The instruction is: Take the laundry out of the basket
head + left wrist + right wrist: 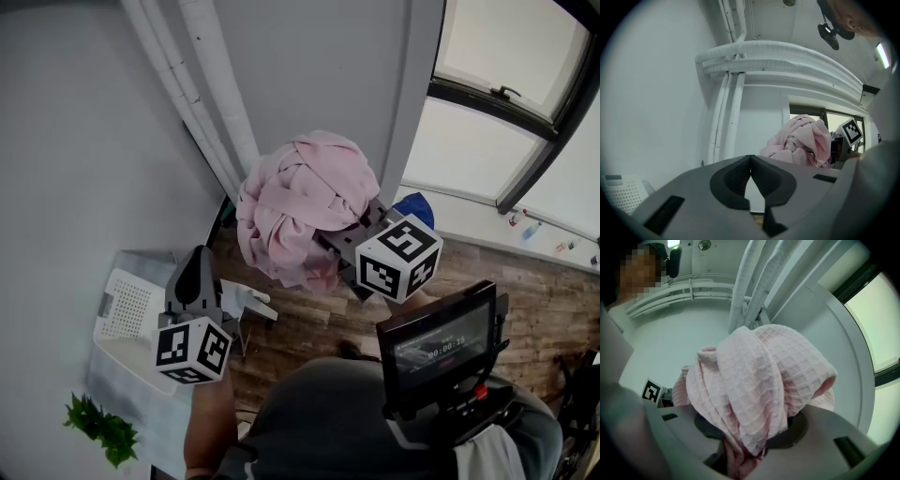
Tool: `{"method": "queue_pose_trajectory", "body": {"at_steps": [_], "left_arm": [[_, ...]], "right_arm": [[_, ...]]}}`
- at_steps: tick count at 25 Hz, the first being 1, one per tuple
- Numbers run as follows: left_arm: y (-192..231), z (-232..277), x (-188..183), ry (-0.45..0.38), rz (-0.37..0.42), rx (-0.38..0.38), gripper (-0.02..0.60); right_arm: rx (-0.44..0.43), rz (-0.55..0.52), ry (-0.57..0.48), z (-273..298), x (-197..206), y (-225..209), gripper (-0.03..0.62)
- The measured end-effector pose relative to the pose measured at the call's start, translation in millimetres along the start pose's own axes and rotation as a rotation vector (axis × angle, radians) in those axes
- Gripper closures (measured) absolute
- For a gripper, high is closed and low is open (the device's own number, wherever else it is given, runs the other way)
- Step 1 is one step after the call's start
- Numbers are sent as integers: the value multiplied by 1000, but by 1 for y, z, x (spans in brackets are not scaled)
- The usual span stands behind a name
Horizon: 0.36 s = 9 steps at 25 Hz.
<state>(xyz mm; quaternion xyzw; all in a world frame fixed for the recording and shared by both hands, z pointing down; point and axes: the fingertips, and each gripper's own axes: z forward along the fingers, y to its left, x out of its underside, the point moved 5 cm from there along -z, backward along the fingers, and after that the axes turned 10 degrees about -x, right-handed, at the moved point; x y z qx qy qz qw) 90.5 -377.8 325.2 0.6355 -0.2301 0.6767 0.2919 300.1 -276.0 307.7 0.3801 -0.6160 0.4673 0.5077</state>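
A bunched pink waffle-weave cloth (302,206) hangs in the air in front of the grey wall, and my right gripper (345,242) is shut on it. In the right gripper view the pink cloth (759,380) drapes over both jaws and hides the right gripper (749,430) at its tips. My left gripper (199,261) stands lower left, above the white perforated laundry basket (127,305). Its jaws meet at the tips with nothing between them, as the left gripper (751,159) shows in its own view. From there the pink cloth (804,139) shows to the right.
White pipes (211,84) run up the grey wall behind the cloth. A window (506,112) is at the right, above a wood-look floor (300,328). A small green plant (98,427) sits at the lower left. A screen device (442,349) hangs at the person's chest.
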Motion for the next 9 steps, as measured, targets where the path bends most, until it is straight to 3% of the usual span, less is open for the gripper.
{"method": "queue_pose_trajectory", "body": {"at_steps": [9], "left_arm": [[-3,-9,2,-1,-6,3,572]], "right_arm": [[7,-5,6,-6,2,6,382]]}}
